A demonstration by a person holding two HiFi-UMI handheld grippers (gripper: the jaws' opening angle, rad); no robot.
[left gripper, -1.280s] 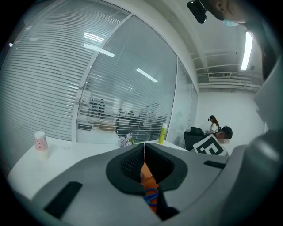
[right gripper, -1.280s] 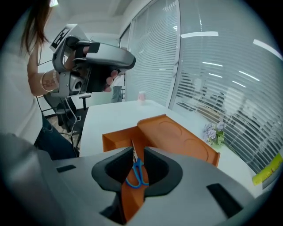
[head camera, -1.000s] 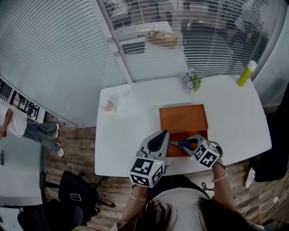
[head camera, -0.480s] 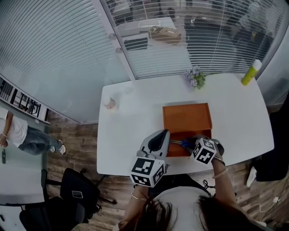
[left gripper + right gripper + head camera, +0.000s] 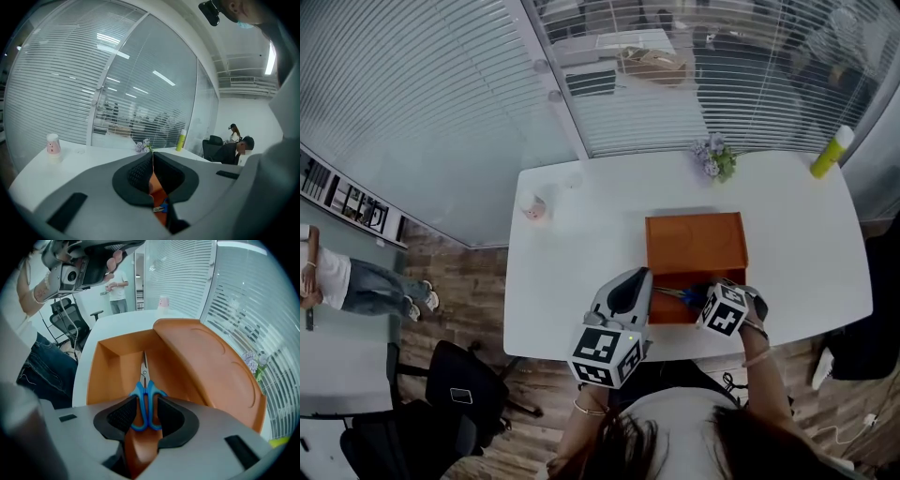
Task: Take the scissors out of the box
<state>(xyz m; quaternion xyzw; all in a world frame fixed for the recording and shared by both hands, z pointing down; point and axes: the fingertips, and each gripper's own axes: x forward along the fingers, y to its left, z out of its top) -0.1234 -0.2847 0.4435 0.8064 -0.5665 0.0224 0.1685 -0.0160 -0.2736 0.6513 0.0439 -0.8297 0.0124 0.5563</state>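
The right gripper [image 5: 146, 416] is opening its jaws around blue-handled steel scissors [image 5: 140, 391] in an orange plastic box [image 5: 110, 366]; a shallow pinch could drop them.

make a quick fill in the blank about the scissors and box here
1. The scissors have ____ handles.
2. They lie inside the open ____ box.
3. The left gripper has its jaws ____, with nothing between them.
4. The box stands on a ____ table.

Missing words: blue; orange; shut; white
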